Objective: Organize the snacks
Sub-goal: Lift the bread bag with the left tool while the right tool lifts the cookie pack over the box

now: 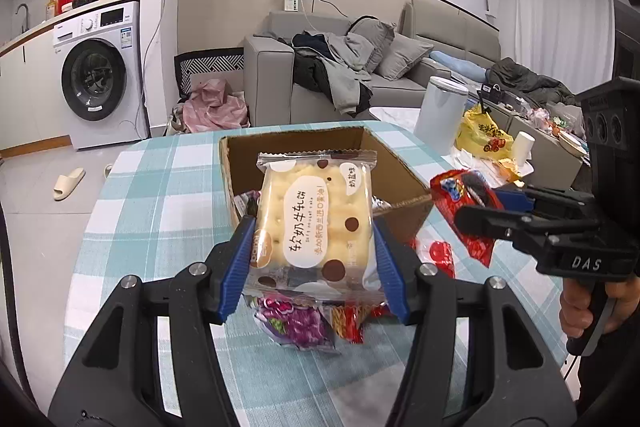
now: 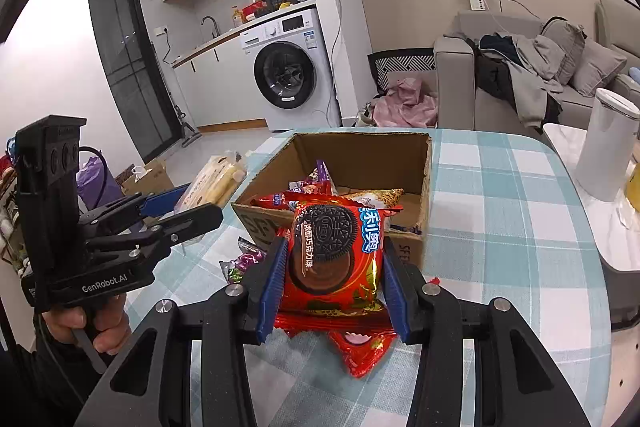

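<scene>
My left gripper point(image 1: 314, 259) is shut on a clear packet of cream nougat crackers point(image 1: 316, 219), held up in front of the open cardboard box point(image 1: 404, 183). My right gripper point(image 2: 334, 267) is shut on a red Oreo packet point(image 2: 336, 251), lifted just short of the cardboard box point(image 2: 428, 163), which holds several snack packets. From the left wrist view the right gripper point(image 1: 476, 203) shows at the right with the Oreo packet point(image 1: 468, 203). In the right wrist view the left gripper point(image 2: 188, 205) carries the cracker packet point(image 2: 216, 179) at the left.
Loose snacks lie on the checked tablecloth point(image 1: 160, 187): a purple packet point(image 1: 296, 323) and red packets point(image 2: 362, 351) below the grippers. A white canister point(image 1: 438, 115) and yellow bag point(image 1: 482, 135) stand at the right. A sofa and washing machine lie beyond the table.
</scene>
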Motion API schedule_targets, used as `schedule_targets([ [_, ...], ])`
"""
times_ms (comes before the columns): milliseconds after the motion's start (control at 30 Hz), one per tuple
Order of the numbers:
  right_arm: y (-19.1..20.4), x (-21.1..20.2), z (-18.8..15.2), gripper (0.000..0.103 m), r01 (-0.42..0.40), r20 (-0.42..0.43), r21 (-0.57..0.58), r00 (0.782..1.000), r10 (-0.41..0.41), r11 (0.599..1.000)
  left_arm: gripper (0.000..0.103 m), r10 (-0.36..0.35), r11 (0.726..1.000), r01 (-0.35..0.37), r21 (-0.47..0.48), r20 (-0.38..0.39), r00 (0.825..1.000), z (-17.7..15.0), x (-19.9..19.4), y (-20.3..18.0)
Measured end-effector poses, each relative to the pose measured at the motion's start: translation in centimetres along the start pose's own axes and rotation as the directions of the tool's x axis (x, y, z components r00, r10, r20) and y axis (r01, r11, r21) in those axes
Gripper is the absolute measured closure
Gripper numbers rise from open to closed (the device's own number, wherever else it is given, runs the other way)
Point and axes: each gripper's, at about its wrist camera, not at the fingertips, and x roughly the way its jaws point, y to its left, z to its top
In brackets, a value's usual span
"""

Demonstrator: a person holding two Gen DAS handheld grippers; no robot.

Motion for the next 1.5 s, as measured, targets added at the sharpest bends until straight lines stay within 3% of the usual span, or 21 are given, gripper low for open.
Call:
schedule_targets([
  [367, 0.1, 1.2, 1.8, 0.058, 0.012, -0.001, -0.002, 1.0, -0.012, 1.0, 0.049, 0.015, 1.0, -0.015, 0.006, 0.001, 1.0, 2.2, 2.1, 0.5],
  [1500, -2.3, 8.4, 5.0, 0.058, 0.049, -0.047, 0.083, 0.998, -0.045, 0.995, 0.049, 0.052, 0.998, -0.054, -0.027, -0.066, 0.996, 3.8, 12.2, 2.8],
])
